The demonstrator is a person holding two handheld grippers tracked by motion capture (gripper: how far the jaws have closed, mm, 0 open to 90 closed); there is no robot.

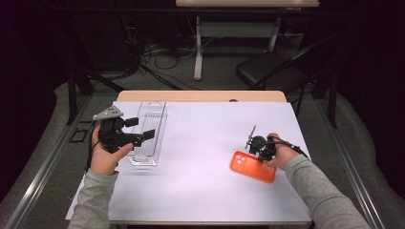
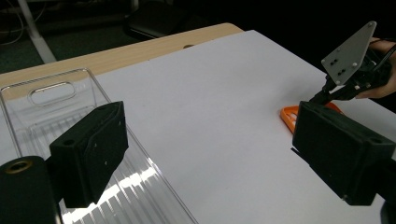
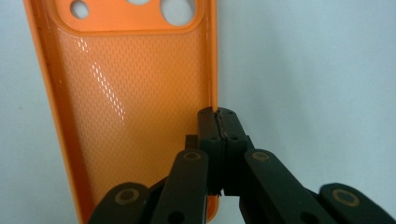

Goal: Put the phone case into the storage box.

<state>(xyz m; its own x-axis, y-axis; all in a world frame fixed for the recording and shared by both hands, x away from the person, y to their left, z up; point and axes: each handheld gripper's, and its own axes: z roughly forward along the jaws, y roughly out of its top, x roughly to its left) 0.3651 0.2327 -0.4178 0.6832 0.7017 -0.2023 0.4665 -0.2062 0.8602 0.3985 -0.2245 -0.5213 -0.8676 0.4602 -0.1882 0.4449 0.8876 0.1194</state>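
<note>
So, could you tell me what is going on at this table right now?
A person works with a gripper in each hand. The right gripper is shut on the side wall of an orange phone case that lies open side up on the white table. The left gripper is open, held over a clear plastic tray at the table's left, with nothing between its jaws.
</note>
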